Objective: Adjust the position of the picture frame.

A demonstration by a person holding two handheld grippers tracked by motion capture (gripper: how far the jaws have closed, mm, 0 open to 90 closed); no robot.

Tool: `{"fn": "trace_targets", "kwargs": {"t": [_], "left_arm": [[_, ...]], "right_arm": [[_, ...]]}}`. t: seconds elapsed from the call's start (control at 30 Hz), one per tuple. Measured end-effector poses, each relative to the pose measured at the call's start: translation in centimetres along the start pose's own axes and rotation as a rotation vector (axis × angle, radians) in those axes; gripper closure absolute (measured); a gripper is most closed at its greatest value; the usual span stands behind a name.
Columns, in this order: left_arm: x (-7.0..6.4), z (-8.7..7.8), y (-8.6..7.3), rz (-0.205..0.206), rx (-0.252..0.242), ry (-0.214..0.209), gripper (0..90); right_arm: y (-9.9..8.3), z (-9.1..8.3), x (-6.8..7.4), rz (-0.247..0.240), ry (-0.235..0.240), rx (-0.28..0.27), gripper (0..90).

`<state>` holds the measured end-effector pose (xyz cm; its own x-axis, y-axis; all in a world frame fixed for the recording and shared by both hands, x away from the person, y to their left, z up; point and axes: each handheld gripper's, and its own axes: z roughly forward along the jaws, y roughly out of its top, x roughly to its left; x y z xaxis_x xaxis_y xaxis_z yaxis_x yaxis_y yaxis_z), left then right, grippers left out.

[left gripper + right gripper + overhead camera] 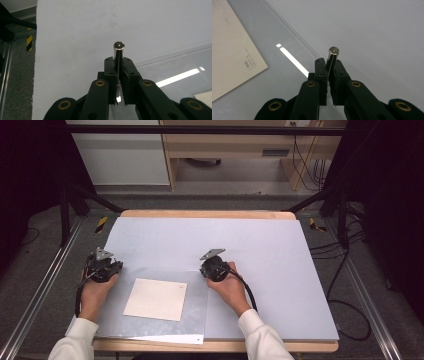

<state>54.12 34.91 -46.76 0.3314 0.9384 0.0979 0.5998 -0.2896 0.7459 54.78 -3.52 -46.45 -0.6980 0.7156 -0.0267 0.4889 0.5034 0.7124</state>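
Table point(280, 270) first, covered by a pale grey mat, and on its near left part lies a clear sheet point(195, 320) with a cream paper point(156, 299) flat under or on it, I cannot tell which. Paper sits between the two hands, nearer the left one, a little toward the person.

Left gripper point(104, 265) is at the sheet's far left corner, held in the left hand point(95, 287). In the left gripper view its jaws are clamped tight on a metal pin point(118, 53), a shiny little cylinder standing straight up between them, its round end poking out past the jaw tips. Sheet edge point(175, 53) runs just to the right of the jaws there, and a corner of the paper point(203, 96) peeks in at the far right.

Right gripper point(214, 265) is at the sheet's far right corner, in the right hand point(229, 287). The right gripper view shows the same grip: jaws closed on a second pin point(332, 56), its end clear of the tips, tilted slightly right. Sheet edge point(292, 30) passes just left of that pin, and the paper point(232, 50) lies well off to the left, apart from the jaws.
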Motion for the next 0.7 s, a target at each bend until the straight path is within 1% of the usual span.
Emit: {"fn": "trace_targets", "kwargs": {"t": [0.23,0.4,0.57,0.63,0.67,0.7], "left_arm": [[0.02,0.06,0.02,-0.004,0.001,-0.002,82.8],[-0.07,0.34,0.05,0.009,0.000,0.006,82.0],[0.04,0.50,0.06,-0.006,-0.005,-0.001,82.1],[0.03,0.54,0.09,-0.001,-0.003,-0.001,82.4],[0.10,0.52,0.16,-0.005,0.001,-0.007,82.6],[0.21,0.51,0.17,-0.016,-0.001,-0.017,83.0]], "right_arm": [[0.01,-0.01,0.01,-0.002,-0.001,0.001,85.1],[0.02,0.00,0.02,0.004,0.000,0.001,85.1],[0.02,0.01,0.03,0.007,-0.001,-0.001,85.1],[0.02,-0.01,0.04,0.005,-0.002,0.002,85.2],[0.03,0.00,0.04,0.006,-0.002,0.001,85.2],[0.05,0.00,0.05,0.013,-0.002,0.001,85.3]]}}
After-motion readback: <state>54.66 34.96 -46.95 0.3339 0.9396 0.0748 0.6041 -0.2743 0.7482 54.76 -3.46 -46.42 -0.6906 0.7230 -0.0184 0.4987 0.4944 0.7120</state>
